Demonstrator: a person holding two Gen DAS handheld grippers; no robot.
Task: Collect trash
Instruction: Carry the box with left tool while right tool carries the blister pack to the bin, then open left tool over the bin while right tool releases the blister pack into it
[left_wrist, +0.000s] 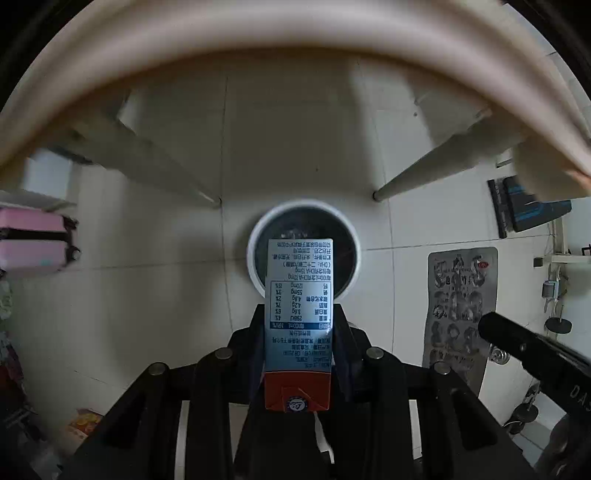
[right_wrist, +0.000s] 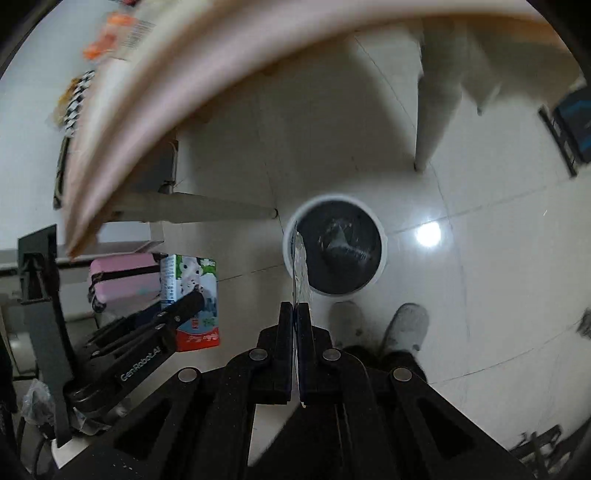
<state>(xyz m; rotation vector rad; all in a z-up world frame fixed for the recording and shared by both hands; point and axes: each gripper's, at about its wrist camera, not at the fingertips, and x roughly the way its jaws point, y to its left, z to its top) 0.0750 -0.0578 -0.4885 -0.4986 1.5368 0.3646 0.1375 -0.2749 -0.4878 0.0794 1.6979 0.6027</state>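
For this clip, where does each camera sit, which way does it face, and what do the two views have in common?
Left wrist: on the left gripper, facing down over the bin; its jaws clamp a milk carton.
Right wrist: on the right gripper, angled down at the floor; its jaws pinch a thin wrapper; the person's shoes show.
Shared: bin, milk carton, pink case, table edge.

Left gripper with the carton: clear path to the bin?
Probably yes. The left gripper holds the carton over the open bin, with nothing between them; the right gripper and its wrapper sit off to the side.
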